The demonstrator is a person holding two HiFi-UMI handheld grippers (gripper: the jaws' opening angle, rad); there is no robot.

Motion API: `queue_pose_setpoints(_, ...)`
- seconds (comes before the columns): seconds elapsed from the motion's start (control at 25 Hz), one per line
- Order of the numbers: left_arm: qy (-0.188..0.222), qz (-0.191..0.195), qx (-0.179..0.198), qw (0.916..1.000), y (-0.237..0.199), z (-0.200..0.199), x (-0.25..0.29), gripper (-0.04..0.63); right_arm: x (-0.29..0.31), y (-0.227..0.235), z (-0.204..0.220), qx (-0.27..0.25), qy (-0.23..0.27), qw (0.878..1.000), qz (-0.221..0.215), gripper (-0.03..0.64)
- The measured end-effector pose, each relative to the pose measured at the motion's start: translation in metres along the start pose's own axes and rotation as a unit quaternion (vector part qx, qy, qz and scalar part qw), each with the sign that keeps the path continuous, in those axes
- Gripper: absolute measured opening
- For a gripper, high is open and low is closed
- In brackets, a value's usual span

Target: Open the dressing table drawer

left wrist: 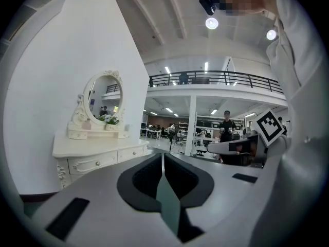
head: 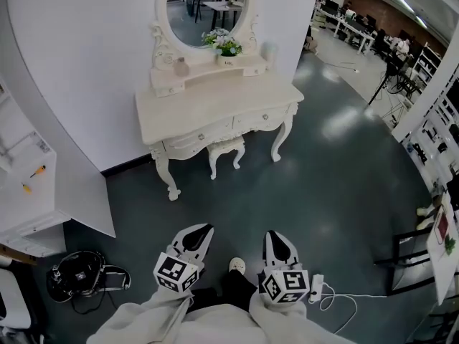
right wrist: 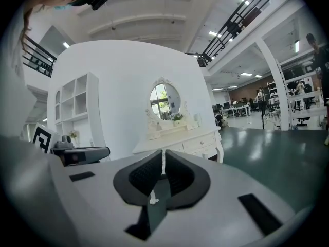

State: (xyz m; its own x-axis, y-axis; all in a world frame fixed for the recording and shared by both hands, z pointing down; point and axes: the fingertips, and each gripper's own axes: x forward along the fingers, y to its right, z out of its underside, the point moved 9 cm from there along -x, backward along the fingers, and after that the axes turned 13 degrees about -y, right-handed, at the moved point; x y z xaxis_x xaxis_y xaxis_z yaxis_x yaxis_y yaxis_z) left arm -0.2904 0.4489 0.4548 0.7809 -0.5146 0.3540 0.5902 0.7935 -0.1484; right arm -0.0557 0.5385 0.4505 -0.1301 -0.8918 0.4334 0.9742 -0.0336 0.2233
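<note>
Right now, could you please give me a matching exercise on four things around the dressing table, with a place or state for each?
Things:
1 flowers
2 power strip
3 drawers
4 stool

Places or states:
A under the table
B shut
C before the mirror
D on open floor, away from the table

Pairs: 1-C; 2-D; 3-B; 4-A

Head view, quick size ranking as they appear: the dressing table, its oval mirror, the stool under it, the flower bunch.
1. dressing table
2. oval mirror, cut off by the top edge
3. stool and flower bunch: about alike; the stool is partly hidden under the table, so no ranking.
</note>
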Motion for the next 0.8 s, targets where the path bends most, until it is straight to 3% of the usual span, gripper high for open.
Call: queue_pose_setpoints(0.8, -0.002, -0.039, -0.021, 0.999, -0.019, -0.026, 0.09, 0.029, 0.076, 0.072, -0.042, -0.016, -0.022, 0.999, -0.04, 0.04)
